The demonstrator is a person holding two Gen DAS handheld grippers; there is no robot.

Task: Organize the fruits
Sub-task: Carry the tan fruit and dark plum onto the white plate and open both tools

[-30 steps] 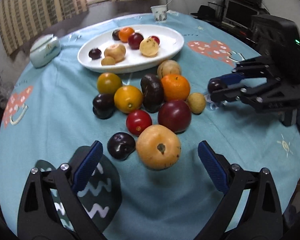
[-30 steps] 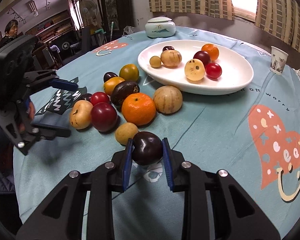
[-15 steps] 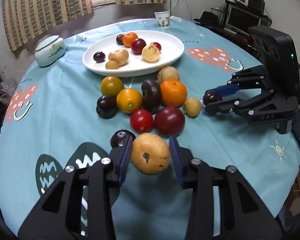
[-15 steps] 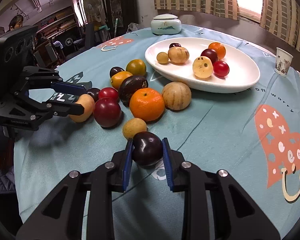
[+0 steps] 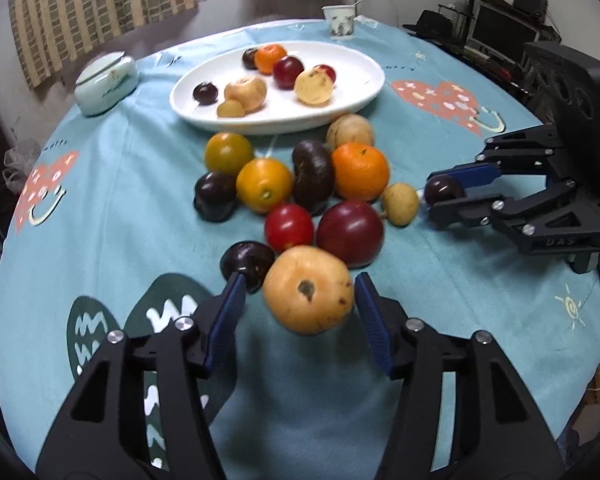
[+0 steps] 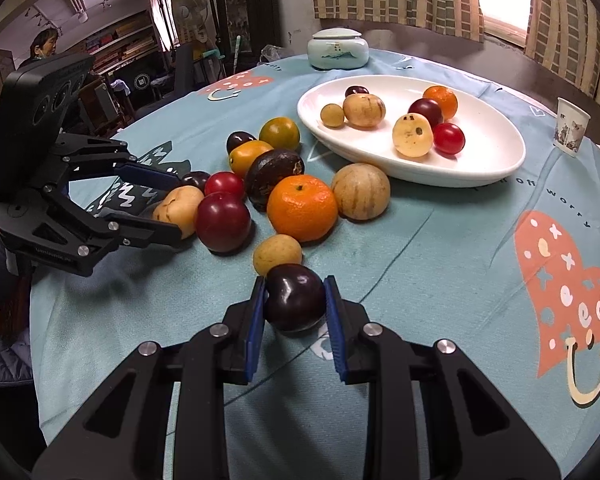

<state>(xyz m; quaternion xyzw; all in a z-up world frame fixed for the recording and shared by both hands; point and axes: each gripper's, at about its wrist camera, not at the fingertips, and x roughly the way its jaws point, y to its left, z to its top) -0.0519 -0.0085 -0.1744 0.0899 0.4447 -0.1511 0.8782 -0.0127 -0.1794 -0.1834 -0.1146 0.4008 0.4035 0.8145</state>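
Between the right gripper (image 6: 294, 300) pads sits a glossy dark plum (image 6: 294, 298); left gripper (image 5: 300, 304) brackets a tan fruit (image 5: 308, 290).

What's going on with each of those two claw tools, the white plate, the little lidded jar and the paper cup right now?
Left gripper: jaws around the tan fruit, a small gap showing on each side.
Right gripper: shut on the dark plum.
White plate: holding seven fruits, with room left.
Lidded jar: lid on.
Paper cup: upright; contents not visible.
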